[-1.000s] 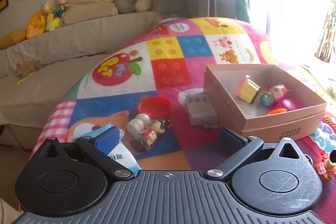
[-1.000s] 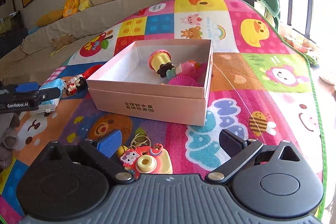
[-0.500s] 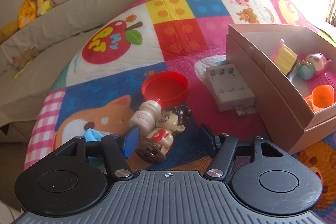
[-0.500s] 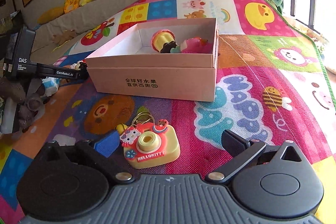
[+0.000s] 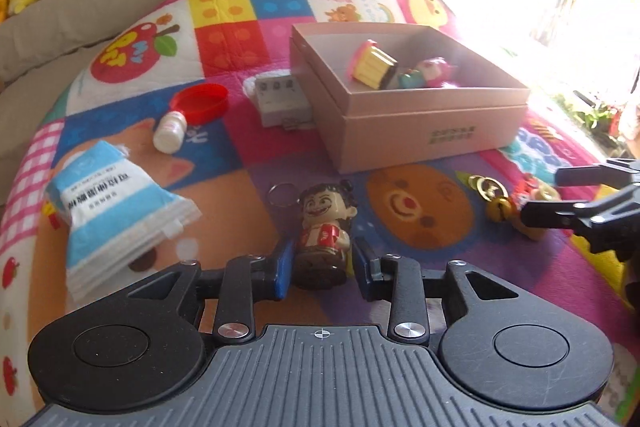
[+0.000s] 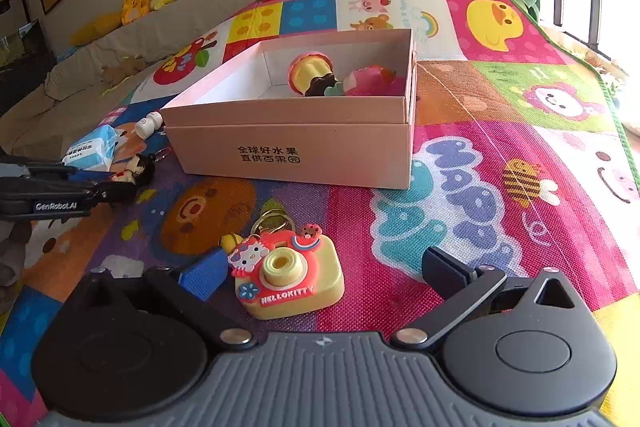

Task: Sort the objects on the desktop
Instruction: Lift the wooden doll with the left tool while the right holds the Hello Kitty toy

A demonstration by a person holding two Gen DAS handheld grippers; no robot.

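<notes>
- left gripper pinches doll keychain upright on play mat.
- right gripper spread around "hello kitty" camera toy.
- pink box, printed with chinese characters, near both.
- only left view shows red lid and grey charger.

Charger partly hidden behind box; pink toy in box half hidden by wall.

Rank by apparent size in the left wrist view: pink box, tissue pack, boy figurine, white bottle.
1. pink box
2. tissue pack
3. boy figurine, though it sits nearest the camera between the left gripper fingers, so it looks inflated
4. white bottle
</notes>
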